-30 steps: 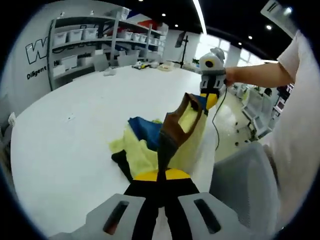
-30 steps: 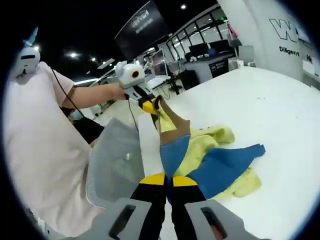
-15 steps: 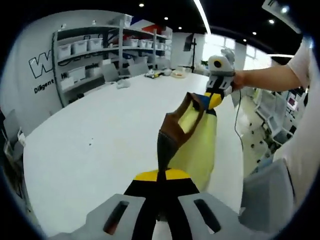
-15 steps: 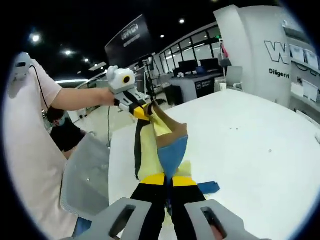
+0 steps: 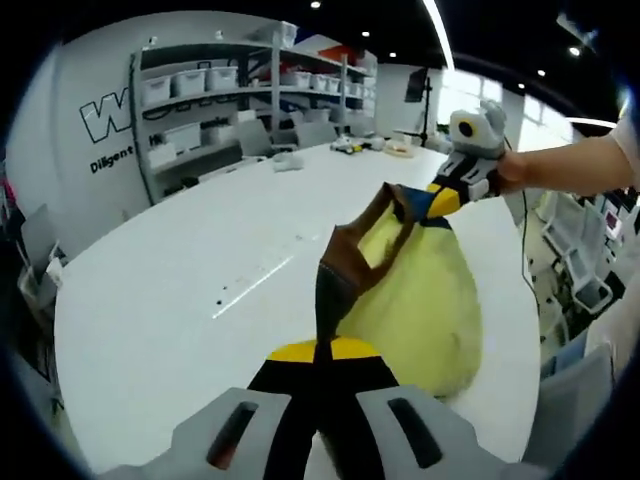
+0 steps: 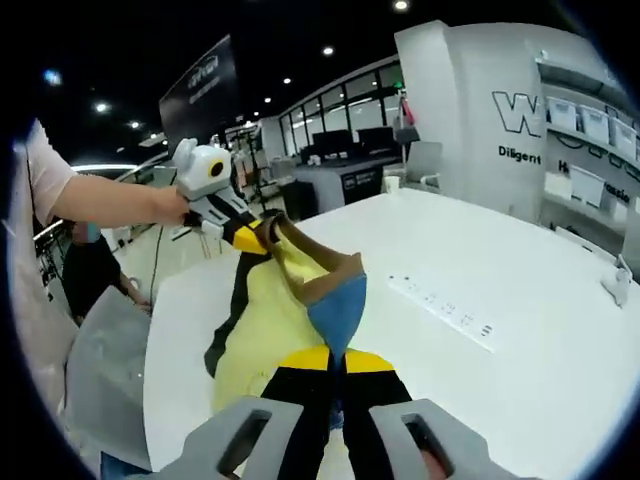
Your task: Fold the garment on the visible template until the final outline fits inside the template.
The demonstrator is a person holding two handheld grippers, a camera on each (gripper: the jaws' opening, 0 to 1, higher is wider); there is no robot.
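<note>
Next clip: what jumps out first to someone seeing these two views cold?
The yellow garment hangs in the air over the white table, stretched by its brown collar edge between the two grippers. The left gripper is shut on the fabric at the bottom of the left gripper view, and the right gripper pinches the far end, with a person's bare arm behind it. In the right gripper view, a blue panel sits by that gripper's fingers.

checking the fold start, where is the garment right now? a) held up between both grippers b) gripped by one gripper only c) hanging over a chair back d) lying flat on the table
a: the garment hangs stretched above the white table, its brown edge pinched in the left gripper and its far corner in the right gripper.
</note>
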